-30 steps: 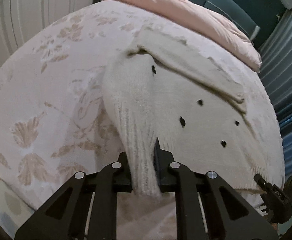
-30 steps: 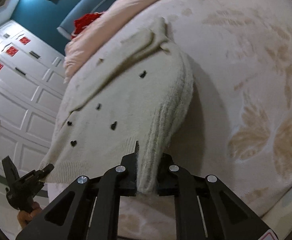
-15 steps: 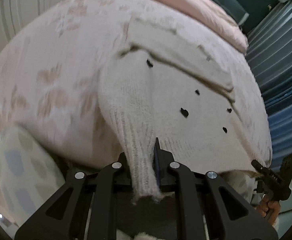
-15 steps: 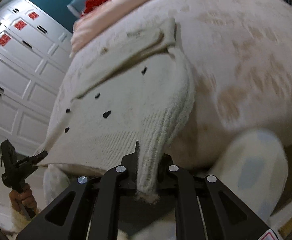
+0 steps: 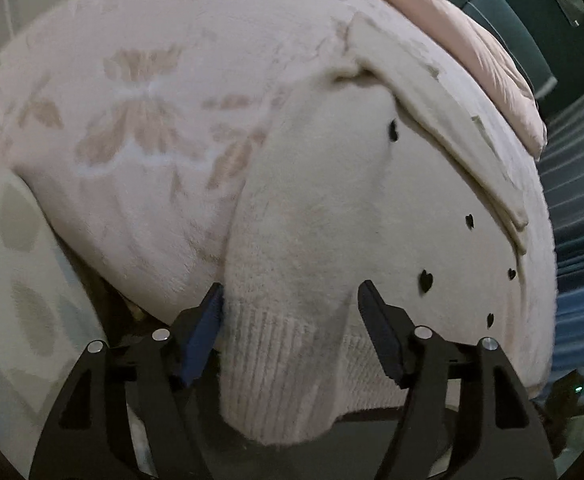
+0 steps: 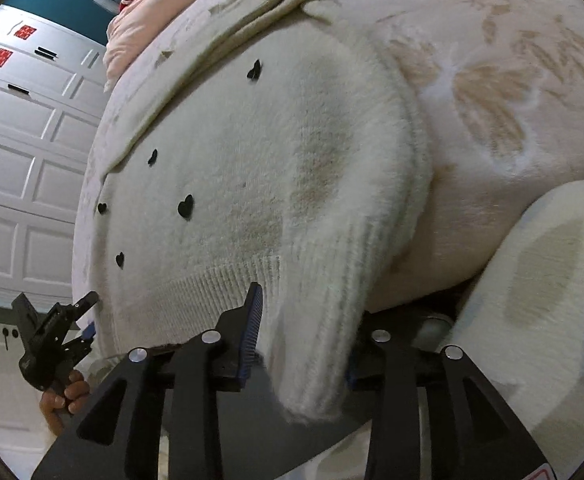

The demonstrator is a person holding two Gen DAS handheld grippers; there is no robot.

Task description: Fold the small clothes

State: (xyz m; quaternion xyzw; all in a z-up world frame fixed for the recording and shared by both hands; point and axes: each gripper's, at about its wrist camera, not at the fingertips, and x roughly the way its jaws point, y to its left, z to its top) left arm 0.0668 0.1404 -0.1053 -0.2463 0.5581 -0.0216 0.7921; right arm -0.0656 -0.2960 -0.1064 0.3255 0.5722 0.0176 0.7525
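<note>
A cream knit sweater [image 5: 343, 208] with small black hearts lies on the bed, its ribbed hem hanging over the near edge; it also shows in the right wrist view [image 6: 252, 168]. A sleeve is folded across its top. My left gripper [image 5: 292, 320] is open, its jaws standing apart either side of the hem's left corner. My right gripper [image 6: 303, 320] is open, its jaws apart around the hem's right corner. The left gripper [image 6: 52, 340], in a hand, shows at lower left in the right wrist view.
The bed has a pale floral blanket [image 5: 140, 92]. A pink duvet [image 5: 471, 40] lies at the head. A patterned rug [image 5: 8, 280] covers the floor beside the bed. White panelled wardrobe doors [image 6: 20, 152] stand to one side.
Both grippers pulled the sweater's hem toward the bed's near edge, then opened. The hem corners have slipped free and hang loose between the jaws.
</note>
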